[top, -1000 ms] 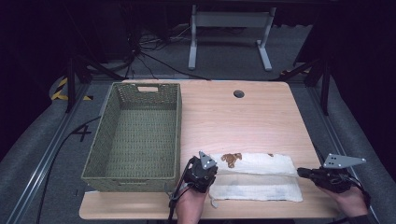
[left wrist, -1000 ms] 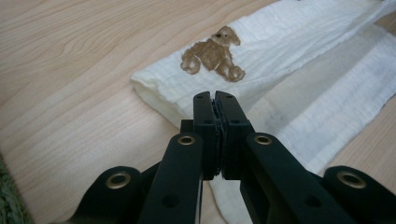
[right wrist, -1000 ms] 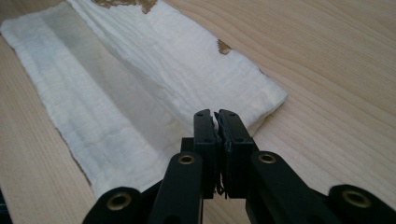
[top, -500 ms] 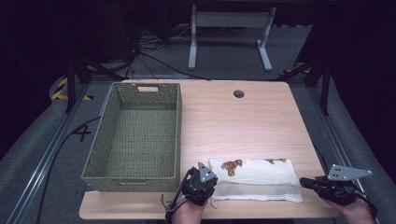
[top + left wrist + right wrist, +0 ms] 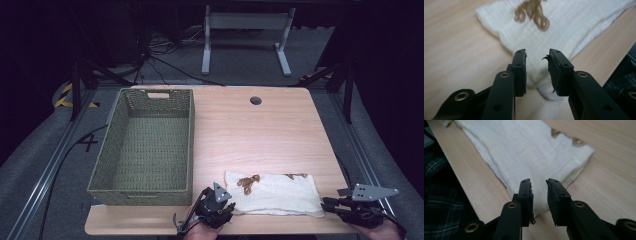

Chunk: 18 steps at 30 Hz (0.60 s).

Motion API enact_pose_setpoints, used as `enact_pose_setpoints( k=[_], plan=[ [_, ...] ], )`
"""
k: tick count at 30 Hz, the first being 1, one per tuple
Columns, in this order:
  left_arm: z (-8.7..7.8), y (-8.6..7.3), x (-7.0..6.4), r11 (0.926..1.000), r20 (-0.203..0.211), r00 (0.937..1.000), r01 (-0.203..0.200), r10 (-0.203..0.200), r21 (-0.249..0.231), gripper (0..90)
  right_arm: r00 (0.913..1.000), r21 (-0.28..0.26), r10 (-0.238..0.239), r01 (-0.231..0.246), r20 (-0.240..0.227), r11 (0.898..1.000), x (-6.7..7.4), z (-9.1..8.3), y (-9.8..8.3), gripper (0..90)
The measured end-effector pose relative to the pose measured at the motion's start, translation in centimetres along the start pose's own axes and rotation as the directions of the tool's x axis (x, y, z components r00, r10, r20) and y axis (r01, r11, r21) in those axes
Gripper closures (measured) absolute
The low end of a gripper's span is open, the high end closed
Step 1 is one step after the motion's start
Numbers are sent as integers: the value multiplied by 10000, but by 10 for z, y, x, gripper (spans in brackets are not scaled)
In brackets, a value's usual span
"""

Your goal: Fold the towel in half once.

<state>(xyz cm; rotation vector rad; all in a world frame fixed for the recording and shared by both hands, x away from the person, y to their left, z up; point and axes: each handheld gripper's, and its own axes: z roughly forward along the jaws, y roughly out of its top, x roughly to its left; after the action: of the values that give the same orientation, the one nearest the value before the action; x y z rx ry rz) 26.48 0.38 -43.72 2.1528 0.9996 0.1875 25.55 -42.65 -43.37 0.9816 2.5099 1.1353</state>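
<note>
Wooden table holds folded cloth, corners between both grippers' parted fingers.

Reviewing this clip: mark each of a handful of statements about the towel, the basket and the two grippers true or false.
1. The white towel lies folded on the table. True.
2. The towel sits inside the green basket. False: it lies on the table beside it.
3. The left gripper clamps the towel. False: its fingers stand apart, having just been opening.
4. The right gripper is open at the towel's end. True.
5. The towel bears a brown pattern. True.
</note>
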Motion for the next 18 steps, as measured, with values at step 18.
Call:
enact_pose_setpoints(
  k=[18],
  plan=[
    [52,60,48,9993,-1409,9893,372,-366,15,652,9935,-24,216,-214,1115,9998,-57,43,50,735]
  ],
)
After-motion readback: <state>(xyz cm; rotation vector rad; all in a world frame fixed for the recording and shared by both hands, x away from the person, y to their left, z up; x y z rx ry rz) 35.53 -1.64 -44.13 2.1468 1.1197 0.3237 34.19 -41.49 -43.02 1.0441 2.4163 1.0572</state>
